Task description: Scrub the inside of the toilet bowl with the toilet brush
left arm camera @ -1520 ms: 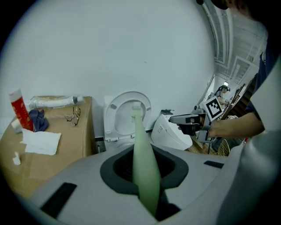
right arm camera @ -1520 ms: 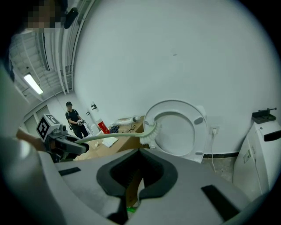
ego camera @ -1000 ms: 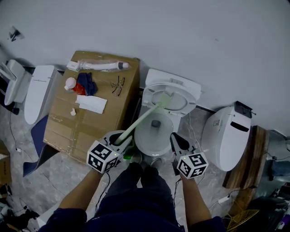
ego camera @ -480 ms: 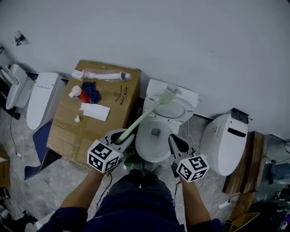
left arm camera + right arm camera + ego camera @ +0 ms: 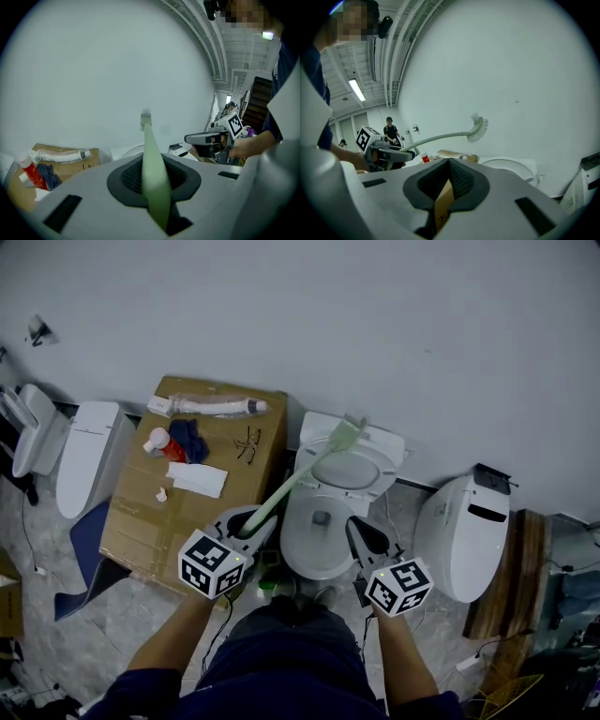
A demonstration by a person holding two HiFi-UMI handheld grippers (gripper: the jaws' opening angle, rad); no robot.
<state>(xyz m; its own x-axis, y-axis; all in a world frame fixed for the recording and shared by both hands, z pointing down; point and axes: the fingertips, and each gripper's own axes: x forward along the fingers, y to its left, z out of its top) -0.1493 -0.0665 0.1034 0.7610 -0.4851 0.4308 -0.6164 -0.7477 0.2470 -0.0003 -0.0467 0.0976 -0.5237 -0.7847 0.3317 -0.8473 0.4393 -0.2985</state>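
Observation:
The white toilet bowl (image 5: pixel 319 535) stands straight ahead of me with its seat and lid (image 5: pixel 354 468) raised against the wall. My left gripper (image 5: pixel 249 520) is shut on the pale green handle of the toilet brush (image 5: pixel 286 488). The handle slants up and right, and the brush head (image 5: pixel 347 433) hangs above the lid, clear of the bowl. In the left gripper view the handle (image 5: pixel 152 161) runs out between the jaws of the left gripper (image 5: pixel 154 180). My right gripper (image 5: pixel 361 533) hovers by the bowl's right rim, shut and holding nothing. In the right gripper view, past the right gripper (image 5: pixel 449 180), the brush head (image 5: pixel 479 128) shows against the wall.
A cardboard box (image 5: pixel 141 517) stands left of the toilet with a wrapped tube (image 5: pixel 206 407), a red bottle (image 5: pixel 160 442), a blue cloth (image 5: pixel 187 438) and white paper (image 5: pixel 198 480) on it. Other toilets stand at the left (image 5: pixel 84 456) and right (image 5: pixel 466 531). A green bottle (image 5: pixel 268 586) sits at my feet.
The brush has swung upward: its head went from in front of the raised lid to above it, near the wall. The right gripper has hardly moved.

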